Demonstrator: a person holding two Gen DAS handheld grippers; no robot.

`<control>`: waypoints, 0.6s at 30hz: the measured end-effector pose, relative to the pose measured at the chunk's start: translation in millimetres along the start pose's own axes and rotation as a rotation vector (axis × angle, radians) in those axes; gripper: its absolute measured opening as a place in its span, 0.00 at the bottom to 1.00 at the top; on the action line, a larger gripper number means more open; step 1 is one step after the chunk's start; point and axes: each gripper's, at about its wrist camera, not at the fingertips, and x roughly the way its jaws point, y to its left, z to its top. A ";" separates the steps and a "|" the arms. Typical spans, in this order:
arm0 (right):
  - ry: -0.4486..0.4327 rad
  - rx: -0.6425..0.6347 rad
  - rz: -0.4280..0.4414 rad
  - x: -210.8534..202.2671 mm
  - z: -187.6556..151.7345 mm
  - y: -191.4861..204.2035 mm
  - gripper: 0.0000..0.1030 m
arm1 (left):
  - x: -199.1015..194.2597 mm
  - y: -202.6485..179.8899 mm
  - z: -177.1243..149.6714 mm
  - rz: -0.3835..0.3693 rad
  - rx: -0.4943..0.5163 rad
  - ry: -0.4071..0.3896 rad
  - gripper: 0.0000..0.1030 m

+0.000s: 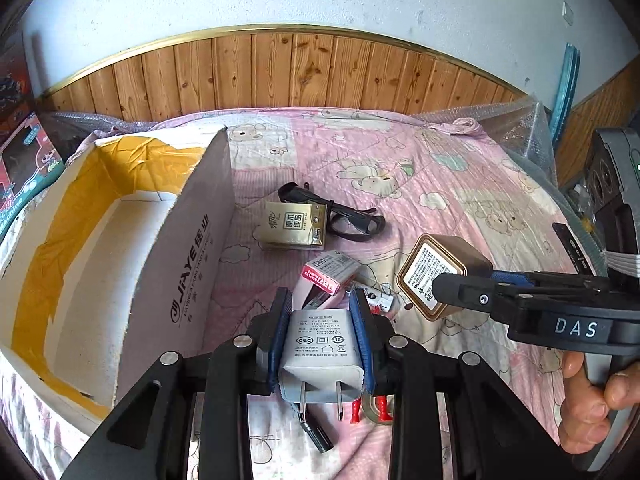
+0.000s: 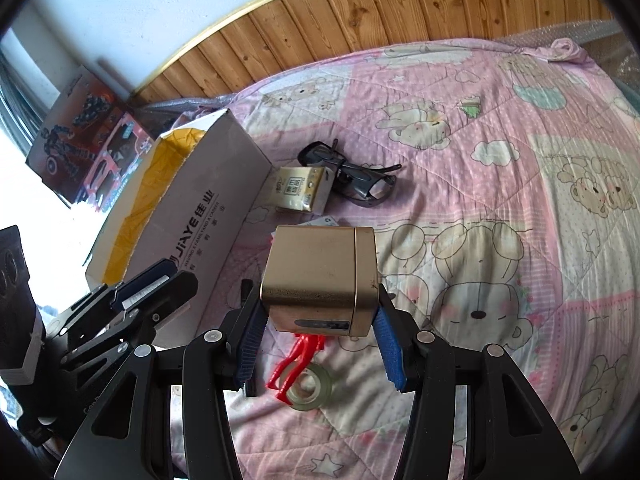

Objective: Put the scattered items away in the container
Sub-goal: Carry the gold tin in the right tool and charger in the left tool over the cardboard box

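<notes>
Left gripper [image 1: 322, 334]: clamped on a white charger [image 1: 325, 354], blue pads pressed to its two sides, held above the bed just right of the cardboard box.
Charger direction: long axis runs along the gripper fingers; the two metal prongs point back toward the camera, the printed label faces up.
Right gripper [image 2: 320, 332]: clamped on a gold tin [image 2: 320, 280], lifted off the bed to the right of the box.
Tin direction: in the right wrist view its lid end faces right; in the left wrist view a white printed label on one end faces the box.
Cardboard box [image 1: 100, 248]: open, lined with yellow tape, nothing visible inside, standing on the pink bed [image 1: 440, 184].
Only in the left view: a pink and white packet [image 1: 328, 274] and a small black plug [image 1: 316, 434] below the charger.
Only in the right view: a clear tape roll [image 2: 310, 390] with a red figure [image 2: 298, 358] under the tin.
Beyond the box's right wall: a tissue pack [image 1: 292, 226] touching dark glasses [image 1: 344, 216].
In the way: nothing stands between the charger and the box's near wall.
</notes>
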 end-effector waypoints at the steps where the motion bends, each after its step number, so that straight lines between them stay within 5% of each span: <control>1: -0.006 -0.005 0.003 -2.0 0.5 3.8 0.52 | -4.2 2.4 2.2 -0.002 -0.006 -0.005 0.30; 18: -0.084 -0.126 0.053 -16.9 5.4 95.8 0.52 | -63.4 58.0 30.2 0.099 -0.039 -0.086 0.30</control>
